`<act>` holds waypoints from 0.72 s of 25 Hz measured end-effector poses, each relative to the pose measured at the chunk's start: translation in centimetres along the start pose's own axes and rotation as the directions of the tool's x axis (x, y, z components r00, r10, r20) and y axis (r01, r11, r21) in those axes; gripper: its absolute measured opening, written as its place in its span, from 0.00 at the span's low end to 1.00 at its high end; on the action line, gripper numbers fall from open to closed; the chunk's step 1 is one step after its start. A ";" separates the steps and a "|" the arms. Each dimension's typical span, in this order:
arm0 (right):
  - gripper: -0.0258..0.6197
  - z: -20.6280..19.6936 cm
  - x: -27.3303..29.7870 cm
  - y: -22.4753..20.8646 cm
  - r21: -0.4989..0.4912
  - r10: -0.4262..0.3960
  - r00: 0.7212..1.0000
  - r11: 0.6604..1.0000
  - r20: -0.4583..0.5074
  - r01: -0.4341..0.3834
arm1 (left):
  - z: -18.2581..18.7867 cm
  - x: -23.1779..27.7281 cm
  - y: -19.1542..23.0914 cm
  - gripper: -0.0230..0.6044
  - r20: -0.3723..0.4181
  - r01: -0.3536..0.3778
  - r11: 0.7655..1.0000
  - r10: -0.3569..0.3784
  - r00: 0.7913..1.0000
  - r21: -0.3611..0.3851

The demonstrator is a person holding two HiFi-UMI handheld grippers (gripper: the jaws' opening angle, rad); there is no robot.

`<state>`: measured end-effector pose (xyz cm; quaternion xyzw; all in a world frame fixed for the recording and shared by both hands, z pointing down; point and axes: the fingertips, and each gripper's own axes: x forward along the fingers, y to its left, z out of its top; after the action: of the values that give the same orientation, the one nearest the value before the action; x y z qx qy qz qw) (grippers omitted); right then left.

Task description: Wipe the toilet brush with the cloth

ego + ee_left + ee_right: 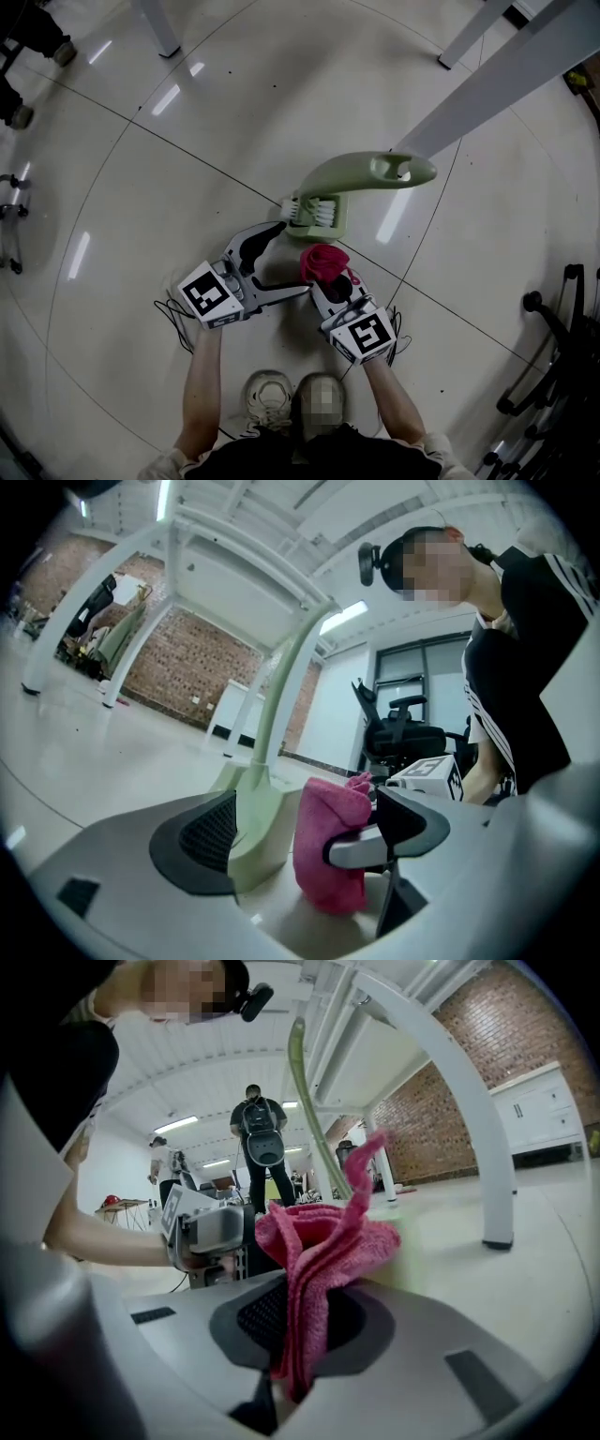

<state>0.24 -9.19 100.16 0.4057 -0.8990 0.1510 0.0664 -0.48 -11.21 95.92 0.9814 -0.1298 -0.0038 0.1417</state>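
The toilet brush (361,173) stood on the pale tiled floor (234,94), out on open tiles away from the floor's edges. A slanting white table leg (506,75) met the floor close behind it. The brush was pale green. White bristles (312,212) showed at its lower end, and its long handle rose toward the head camera.

The right gripper (336,281) was clamped on a pink cloth (323,262). In the right gripper view the cloth (323,1232) was pinched between the two dark pads of that gripper (300,1335). Its bunched upper part stood up above the jaws, just in front of the green brush (309,1101). Whether the cloth touched the brush could not be told.

The left gripper (291,259) was open and held nothing, its jaws spread wide. In the left gripper view, both the green foot of the brush (253,822) and the hanging cloth (328,846) stood in the gap between that gripper's (309,836) jaws. The foot lay right beside the left pad and the cloth nearer the right one. The right gripper's marker cube (429,772) showed just behind the cloth.

The two grippers were near each other, low over the floor, just ahead of the person's shoes (267,394). A black office chair (403,728) stood farther back, and another person (258,1147) stood in the distance.
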 end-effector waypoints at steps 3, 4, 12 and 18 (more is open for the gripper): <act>0.09 -0.1 3.4 1.3 -0.111 -0.009 0.999 0.994 -0.038 0.004 | 1.0 -1.3 0.9 0.78 0.043 -0.046 0.999 0.046 0.998 -0.009; 0.09 -0.3 4.4 1.6 -0.162 -0.027 0.998 0.987 -0.056 0.018 | 1.1 -1.7 1.3 0.78 0.045 -0.061 0.998 0.061 0.997 -0.011; 0.09 -0.1 5.4 -0.1 -0.249 -0.160 0.985 0.958 -0.064 0.139 | 0.2 -3.3 2.4 0.78 0.035 -0.102 0.994 0.103 0.994 -0.031; 0.09 0.6 2.9 -1.4 -0.210 -0.216 0.975 0.957 -0.054 0.200 | 0.4 -2.5 2.0 0.78 0.044 -0.083 0.996 0.084 0.995 -0.030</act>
<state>-0.59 -12.33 100.64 0.4831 -0.8588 0.0659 0.1571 -3.39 -12.50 96.00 0.9726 -0.1739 -0.0219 0.1527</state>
